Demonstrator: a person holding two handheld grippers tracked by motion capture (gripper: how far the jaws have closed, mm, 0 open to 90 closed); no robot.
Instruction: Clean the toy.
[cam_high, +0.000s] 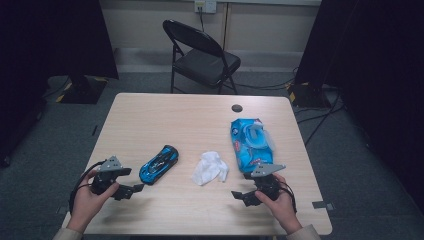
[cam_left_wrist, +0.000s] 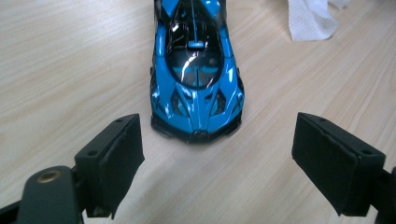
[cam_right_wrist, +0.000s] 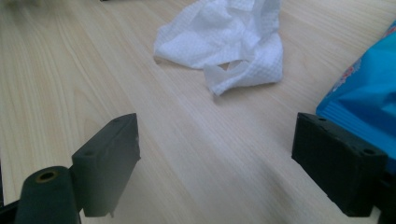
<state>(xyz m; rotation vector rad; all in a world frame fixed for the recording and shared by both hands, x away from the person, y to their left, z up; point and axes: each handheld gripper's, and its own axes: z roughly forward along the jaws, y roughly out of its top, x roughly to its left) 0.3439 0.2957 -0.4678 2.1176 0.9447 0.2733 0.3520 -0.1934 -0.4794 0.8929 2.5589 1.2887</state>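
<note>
Left gripper view: toy car (cam_left_wrist: 196, 79) just ahead of open left hand-held gripper (cam_left_wrist: 217, 163).

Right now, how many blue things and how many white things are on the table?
Blue: 2, the toy car and the wipes pack
White: 1, the wipe
Total: 3

surface (cam_high: 200, 120): light wood grain, rounded corners, small dark round cap near its far edge
chair (cam_high: 202, 52): black folding one, just past the far edge
floor (cam_high: 60, 130): grey carpet, cables trailing at the right
wall (cam_high: 150, 22): pale panels, white outlet (cam_high: 205, 5) up top
sides: dark curtains (cam_high: 50, 35) both ways
</note>
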